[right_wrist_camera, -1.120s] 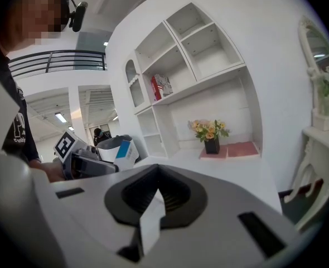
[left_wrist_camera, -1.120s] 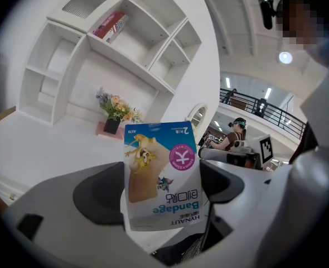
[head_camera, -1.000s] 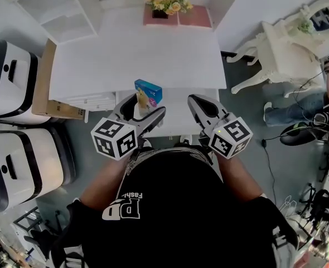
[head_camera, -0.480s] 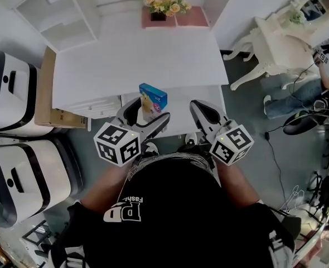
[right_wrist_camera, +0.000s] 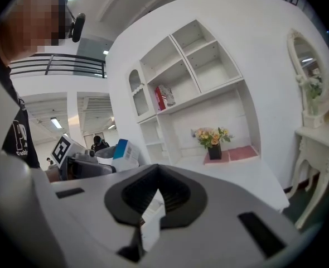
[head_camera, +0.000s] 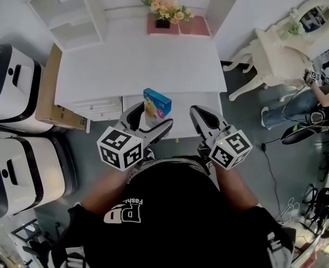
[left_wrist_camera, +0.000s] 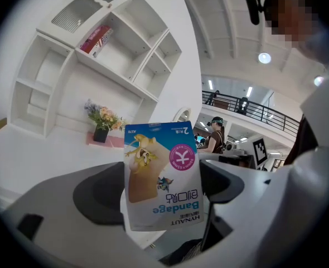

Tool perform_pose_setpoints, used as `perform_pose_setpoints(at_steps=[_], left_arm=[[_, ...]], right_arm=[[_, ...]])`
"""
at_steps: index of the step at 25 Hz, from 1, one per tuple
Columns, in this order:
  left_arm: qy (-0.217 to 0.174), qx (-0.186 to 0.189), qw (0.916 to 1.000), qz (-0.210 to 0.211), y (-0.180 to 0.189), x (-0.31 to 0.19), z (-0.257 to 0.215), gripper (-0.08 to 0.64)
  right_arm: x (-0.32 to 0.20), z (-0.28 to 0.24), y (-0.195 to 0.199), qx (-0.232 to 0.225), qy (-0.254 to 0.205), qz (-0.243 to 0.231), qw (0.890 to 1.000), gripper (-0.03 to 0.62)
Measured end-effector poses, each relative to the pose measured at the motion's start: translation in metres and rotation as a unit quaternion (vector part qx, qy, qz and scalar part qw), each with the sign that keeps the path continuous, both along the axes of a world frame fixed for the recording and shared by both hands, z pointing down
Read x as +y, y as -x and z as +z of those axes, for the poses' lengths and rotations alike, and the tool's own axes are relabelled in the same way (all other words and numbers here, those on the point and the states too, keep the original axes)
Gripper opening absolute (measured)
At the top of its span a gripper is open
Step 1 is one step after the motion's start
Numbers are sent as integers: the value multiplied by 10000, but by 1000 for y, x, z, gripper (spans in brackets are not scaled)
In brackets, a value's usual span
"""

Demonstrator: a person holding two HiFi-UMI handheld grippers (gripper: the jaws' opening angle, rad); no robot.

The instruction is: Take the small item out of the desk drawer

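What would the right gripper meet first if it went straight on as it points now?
Probably nothing close: the right gripper points over the white desk, passing the bandage box. It would likely first reach the shelf unit beside the flowers, though depth is unclear.

You stand in a staged home room inside a big hall. A white desk [head_camera: 136, 66], shelves [head_camera: 64, 10] and a dressing table [head_camera: 279, 43] surround you. A railed gallery [left_wrist_camera: 248, 106] runs behind.
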State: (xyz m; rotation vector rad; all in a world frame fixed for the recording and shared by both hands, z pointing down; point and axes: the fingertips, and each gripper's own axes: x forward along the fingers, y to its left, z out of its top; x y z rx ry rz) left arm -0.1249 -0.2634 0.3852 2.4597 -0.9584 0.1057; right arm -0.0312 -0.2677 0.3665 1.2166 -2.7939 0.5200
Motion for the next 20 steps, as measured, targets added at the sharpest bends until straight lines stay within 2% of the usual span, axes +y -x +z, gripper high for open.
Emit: perform_pose_setpoints(at_steps=[6, 13, 20], left_arm=[[-55, 40, 9993, -365, -22, 22, -13, 416], [205, 398, 9972, -591, -62, 63, -15, 417], [-39, 155, 9967, -798, -99, 112, -22, 416]], right_arm=[[25, -15, -26, 33, -86, -342, 9994, 9], [70, -11, -74, 4, -51, -496, 9988, 9], [118, -10, -112, -52, -109, -614, 9980, 9]])
